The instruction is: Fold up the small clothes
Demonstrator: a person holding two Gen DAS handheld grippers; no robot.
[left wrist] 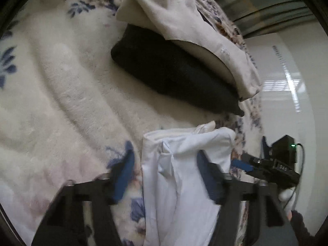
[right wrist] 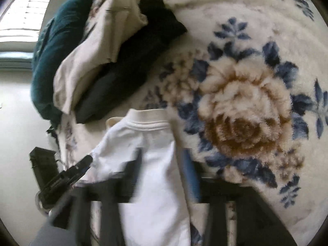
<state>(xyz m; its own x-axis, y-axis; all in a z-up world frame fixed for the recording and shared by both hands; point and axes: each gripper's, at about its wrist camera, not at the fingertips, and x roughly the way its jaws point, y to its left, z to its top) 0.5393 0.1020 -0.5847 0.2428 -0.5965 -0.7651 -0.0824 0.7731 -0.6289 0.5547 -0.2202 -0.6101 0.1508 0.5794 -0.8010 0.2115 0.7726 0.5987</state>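
A small white garment (left wrist: 180, 176) lies bunched on the floral fleece blanket (left wrist: 61, 82). My left gripper (left wrist: 164, 164) is open, its blue-padded fingers (left wrist: 125, 172) standing either side of the cloth. In the right wrist view the same white garment (right wrist: 151, 160), ribbed collar away from me, lies between the fingers of my right gripper (right wrist: 164, 164), which is open too. The right gripper shows at the edge of the left wrist view (left wrist: 266, 168), and the left gripper shows in the right wrist view (right wrist: 67, 176).
A black folded garment (left wrist: 174, 71) with a cream one (left wrist: 184, 16) on top lies farther on; both show in the right wrist view (right wrist: 131, 65) (right wrist: 92, 51). A teal cushion (right wrist: 53, 51) hangs at the bed edge. The pale floor (left wrist: 287, 102) lies beyond.
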